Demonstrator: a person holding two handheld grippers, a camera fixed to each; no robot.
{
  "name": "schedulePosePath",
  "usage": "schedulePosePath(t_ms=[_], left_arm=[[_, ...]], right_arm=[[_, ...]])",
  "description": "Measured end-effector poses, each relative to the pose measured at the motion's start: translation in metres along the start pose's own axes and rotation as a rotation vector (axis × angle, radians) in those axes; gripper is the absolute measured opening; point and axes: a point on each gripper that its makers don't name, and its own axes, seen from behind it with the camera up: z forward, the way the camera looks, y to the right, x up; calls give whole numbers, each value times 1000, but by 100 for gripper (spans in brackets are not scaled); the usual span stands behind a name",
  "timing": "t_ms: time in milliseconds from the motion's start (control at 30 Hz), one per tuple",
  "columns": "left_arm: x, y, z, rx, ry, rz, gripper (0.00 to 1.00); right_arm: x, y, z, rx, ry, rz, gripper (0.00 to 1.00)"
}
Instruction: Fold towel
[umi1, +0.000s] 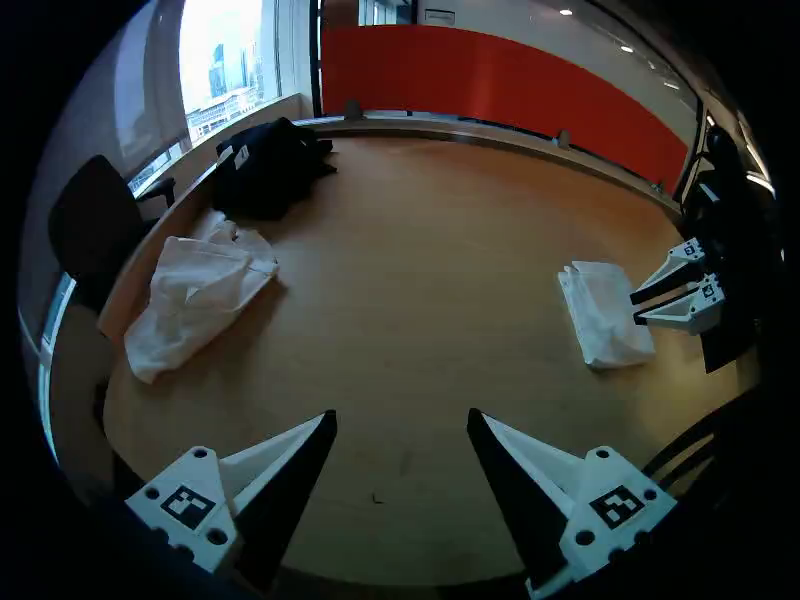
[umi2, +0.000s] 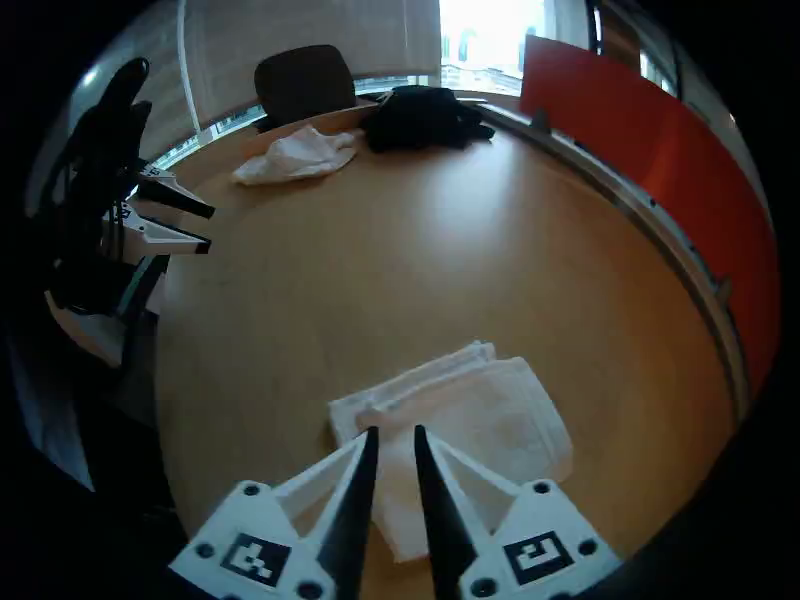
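A folded white towel (umi2: 470, 420) lies on the round wooden table (umi2: 400, 250), right under my right gripper (umi2: 395, 432). Its fingers stand a narrow gap apart above the towel's near edge, and nothing is pinched between them. In the left gripper view the same towel (umi1: 605, 312) lies at the right, with the right gripper (umi1: 634, 310) at its edge. My left gripper (umi1: 400, 415) is wide open over bare wood near the table edge. It also appears far off at the left of the right gripper view (umi2: 211, 228), held by a person in dark clothes.
A crumpled white towel (umi1: 195, 290) lies at the far side of the table, beside a black bag (umi1: 265, 165). A dark chair (umi1: 90, 225) stands behind them by the window. A red partition (umi1: 500, 85) runs along the table's back edge.
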Motion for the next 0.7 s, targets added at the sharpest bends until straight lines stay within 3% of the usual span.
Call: schedulePosePath(t_ms=[100,700], left_arm=[[0,0,-1,0,0,2,97],[3,0,-2,-4,3,11,97]], right_arm=[[-2,0,-1,-4,-1,5,78],[-34,5,-13,-61,-26,67,79]])
